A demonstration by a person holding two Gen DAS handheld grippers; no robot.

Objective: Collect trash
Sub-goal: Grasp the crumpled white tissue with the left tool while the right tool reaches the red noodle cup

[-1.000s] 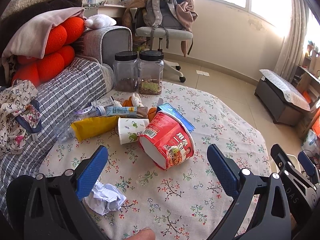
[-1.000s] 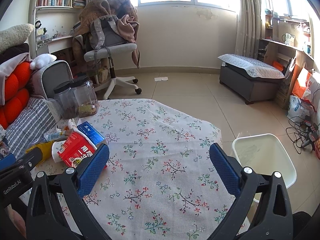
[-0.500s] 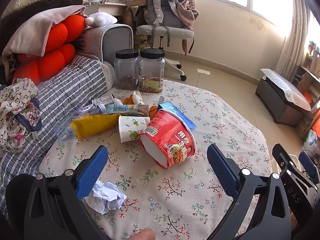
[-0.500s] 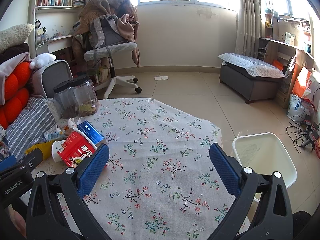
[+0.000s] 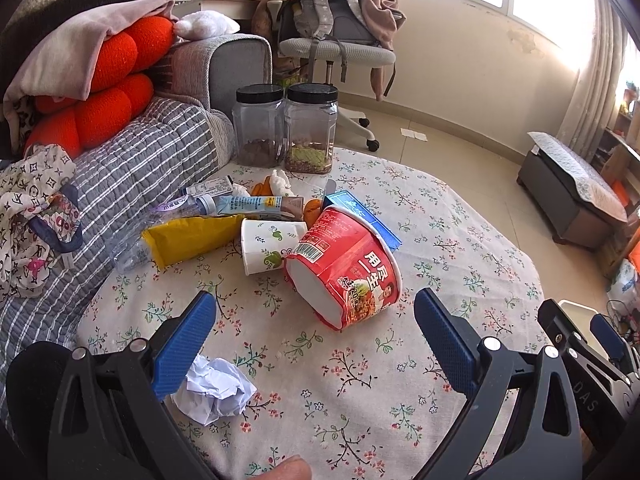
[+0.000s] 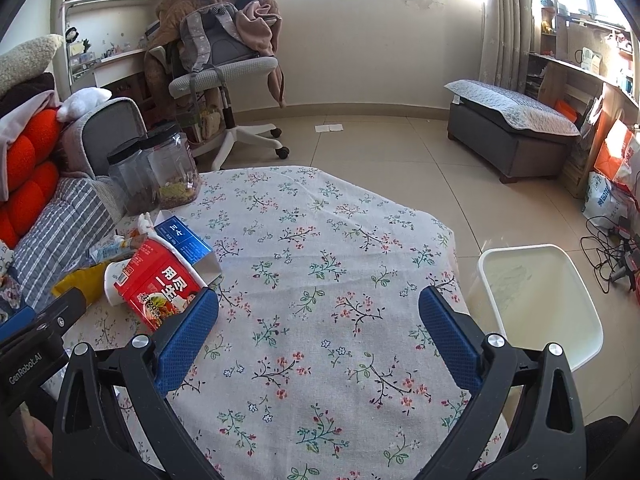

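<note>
My left gripper (image 5: 314,328) is spread wide above the near part of the surface (image 5: 440,240), holding nothing. The red noodle cup (image 5: 344,268) lies tipped on its side just ahead of it, between the two fingers' lines and apart from both. A crumpled white paper ball (image 5: 216,392) sits near the surface's near edge, just beside my left finger (image 5: 182,348); I cannot tell if they touch.

My right gripper (image 6: 318,334) is also spread, with nothing between its fingers, over a bare stretch of floral cloth. The white bin (image 6: 540,300) stands on the floor past the surface's right edge.

Writing I can read: large Chinese characters and a barcode on the noodle cup, "GenRobot.AI" on the left gripper's body seen from the right wrist, "DAS" on the right gripper's body seen from the left wrist.

Counting the pile toward the surface's left edge: one noodle cup, one white paper cup (image 5: 268,246) with green leaf marks lying on its side and touching it, one yellow wrapper (image 5: 192,236), one blue carton (image 5: 360,216) behind the cup, one clear plastic bottle (image 5: 160,216), one small drink box (image 5: 256,203). Two black-lidded clear jars (image 5: 286,128) stand side by side at the far edge.
</note>
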